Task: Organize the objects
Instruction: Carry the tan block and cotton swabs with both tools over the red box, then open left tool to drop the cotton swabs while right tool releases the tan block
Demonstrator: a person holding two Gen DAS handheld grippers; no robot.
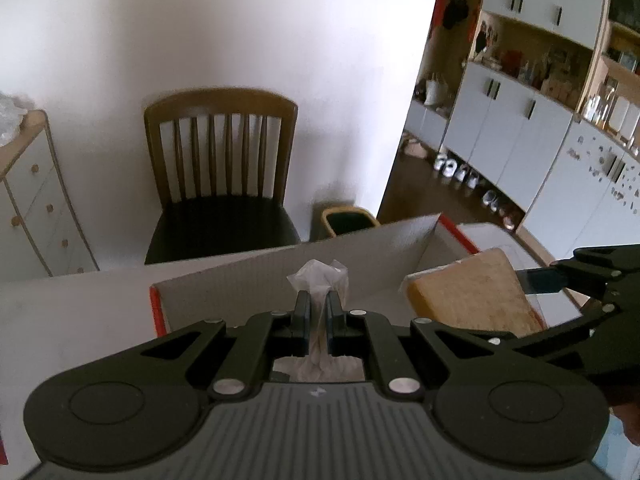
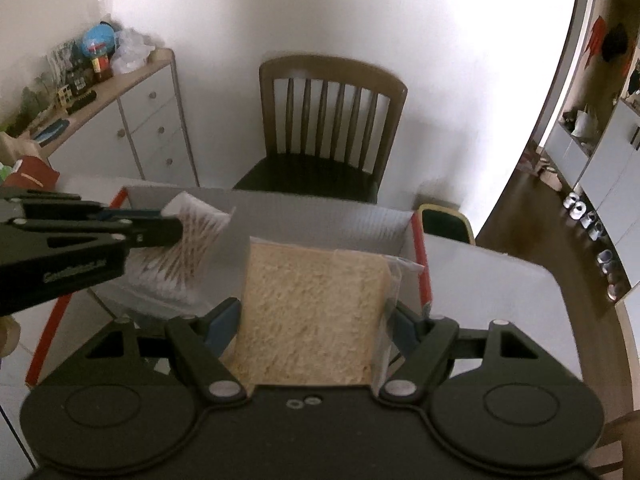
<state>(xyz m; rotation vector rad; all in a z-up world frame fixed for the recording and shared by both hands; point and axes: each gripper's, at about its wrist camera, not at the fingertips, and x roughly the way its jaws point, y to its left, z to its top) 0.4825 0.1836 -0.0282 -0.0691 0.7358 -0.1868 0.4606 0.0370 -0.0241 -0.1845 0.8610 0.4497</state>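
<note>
Over the open box [image 2: 416,240], left gripper [image 1: 318,312] fingers pinched a light, limp cotton-swab bag [image 2: 188,248] at its neck; right gripper [image 2: 312,320] clamped soft, crushable bagged bread [image 2: 312,312] edgewise.

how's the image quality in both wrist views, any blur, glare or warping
Left wrist view: strong fisheye bending of the cupboards at right, the white wall washed out, the bag of cotton swabs soft-edged. Right wrist view: the sideboard and doorway curve at the edges, the bagged bread slice is fairly sharp, and the clutter on the sideboard is smeared.
</note>
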